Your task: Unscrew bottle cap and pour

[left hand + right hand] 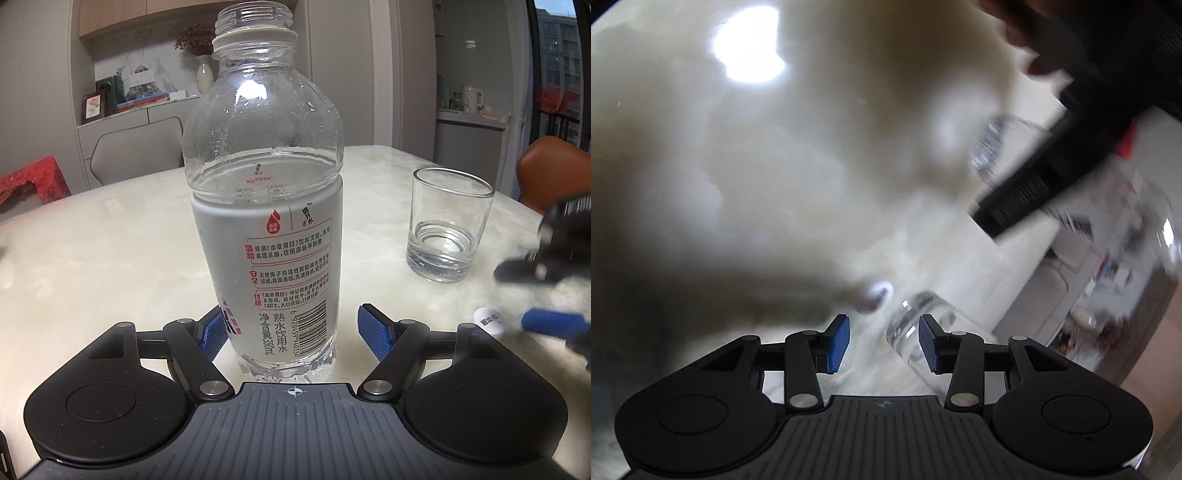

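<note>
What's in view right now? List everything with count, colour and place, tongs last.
Water bottle: one, clear with grey label, upright on the table, neck open, no cap on.
Cap: one, white, lying on the table right of the bottle.
Glass: one, clear, upright, looks empty, right of the bottle and apart from it.
Table: one, pale marble.
Chairs: one orange, one grey, beyond the table.
Vase: one, white, on the far shelf.
Left tongs: open, blue pads either side of the bottle's base.
Right tongs: open, holding nothing, blurred near the cap.
</note>
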Available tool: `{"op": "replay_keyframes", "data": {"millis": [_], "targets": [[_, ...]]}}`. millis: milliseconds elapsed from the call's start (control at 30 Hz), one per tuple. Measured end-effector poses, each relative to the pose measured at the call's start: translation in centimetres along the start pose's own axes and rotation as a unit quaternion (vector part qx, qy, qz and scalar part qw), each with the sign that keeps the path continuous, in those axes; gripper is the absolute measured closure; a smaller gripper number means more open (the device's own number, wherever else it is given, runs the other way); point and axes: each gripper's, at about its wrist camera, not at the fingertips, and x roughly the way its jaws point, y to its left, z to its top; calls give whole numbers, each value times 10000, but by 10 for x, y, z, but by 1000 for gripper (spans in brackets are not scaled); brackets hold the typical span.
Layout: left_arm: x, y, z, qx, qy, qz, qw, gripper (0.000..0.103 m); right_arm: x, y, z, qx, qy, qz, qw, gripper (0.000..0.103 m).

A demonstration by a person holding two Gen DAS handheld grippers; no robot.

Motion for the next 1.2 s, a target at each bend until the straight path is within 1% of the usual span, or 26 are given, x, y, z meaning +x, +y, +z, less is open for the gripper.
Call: {"op": "replay_keyframes", "data": {"millis": [33, 67, 100, 133, 167, 200, 233, 267, 333, 367, 433, 467, 500, 567, 633, 700, 767, 833, 867, 933, 1000, 1100, 1200], "targets": [[1, 0, 0, 3, -3, 3, 10000, 29, 0, -7, -7, 324, -43, 40, 9995, 58], [1, 0, 0, 2, -7, 4, 10000, 29, 0, -15, -17, 843, -150, 118, 9963, 57], [0, 0, 0, -3, -16, 3, 10000, 28, -1, -20, -23, 1214, -250, 183, 9921, 56], [0, 0, 0, -3, -28, 5, 10000, 28, 0, -31, -35, 1949, -436, 384, 9791, 56], [0, -1, 0, -1, -41, 10, 10000, 28, 2, -42, -49, 2802, -651, 629, 9557, 56], [-1, -1, 0, 1, -53, 14, 10000, 28, 4, -51, -64, 3594, -885, 916, 9245, 56], [-1, -1, 0, 0, -67, 25, 10000, 28, 5, -55, -78, 4177, -1152, 1124, 8942, 56], [-1, -1, 0, -1, -82, 40, 10000, 28, 5, -60, -91, 4721, -1416, 1318, 8601, 56], [-2, -1, 1, -5, -112, 69, 9999, 28, 4, -59, -109, 5435, -1886, 1424, 8055, 56], [-2, -1, 1, -6, -127, 84, 9999, 28, 5, -57, -116, 5822, -2094, 1523, 7707, 56], [-2, -1, 1, -9, -158, 113, 9998, 28, 13, -50, -123, 6201, -2208, 1548, 7368, 56], [-3, 0, 1, -11, -173, 127, 9998, 28, 9, -45, -121, 6272, -2190, 1502, 7321, 56], [-3, 0, 1, -12, -188, 142, 9997, 28, 12, -39, -121, 6375, -2163, 1484, 7245, 56], [-3, 0, 2, -27, -201, 159, 9997, 28, 4, -31, -120, 6532, -2202, 1540, 7079, 57], [-3, 2, 3, -57, -224, 188, 9996, 28, 1, -27, -124, 6601, -2239, 1628, 6983, 58], [-3, 2, 3, -53, -244, 220, 9994, 28, -6, -26, -129, 6646, -2233, 1638, 6940, 58], [-3, 1, 4, -41, -237, 229, 9994, 28, -4, -25, -130, 6677, -2208, 1616, 6923, 58], [-2, 0, 4, -35, -241, 238, 9994, 28, 1, -25, -130, 6720, -2179, 1687, 6874, 60], [-2, 0, 5, -35, -243, 248, 9994, 28, 3, -25, -130, 6740, -2183, 1753, 6837, 66], [-2, 1, 6, -38, -257, 273, 9993, 28, 10, -26, -129, 6768, -2204, 1865, 6772, 71], [-3, 1, 7, -43, -294, 300, 9991, 28, 10, -25, -130, 6817, -2245, 1921, 6693, 71], [-4, 1, 8, -49, -350, 341, 9988, 28, 8, -21, -131, 6849, -2227, 1886, 6676, 71], [-5, 1, 9, -56, -405, 381, 9984, 28, 0, -23, -134, 6903, -2370, 1727, 6614, 71]]}}
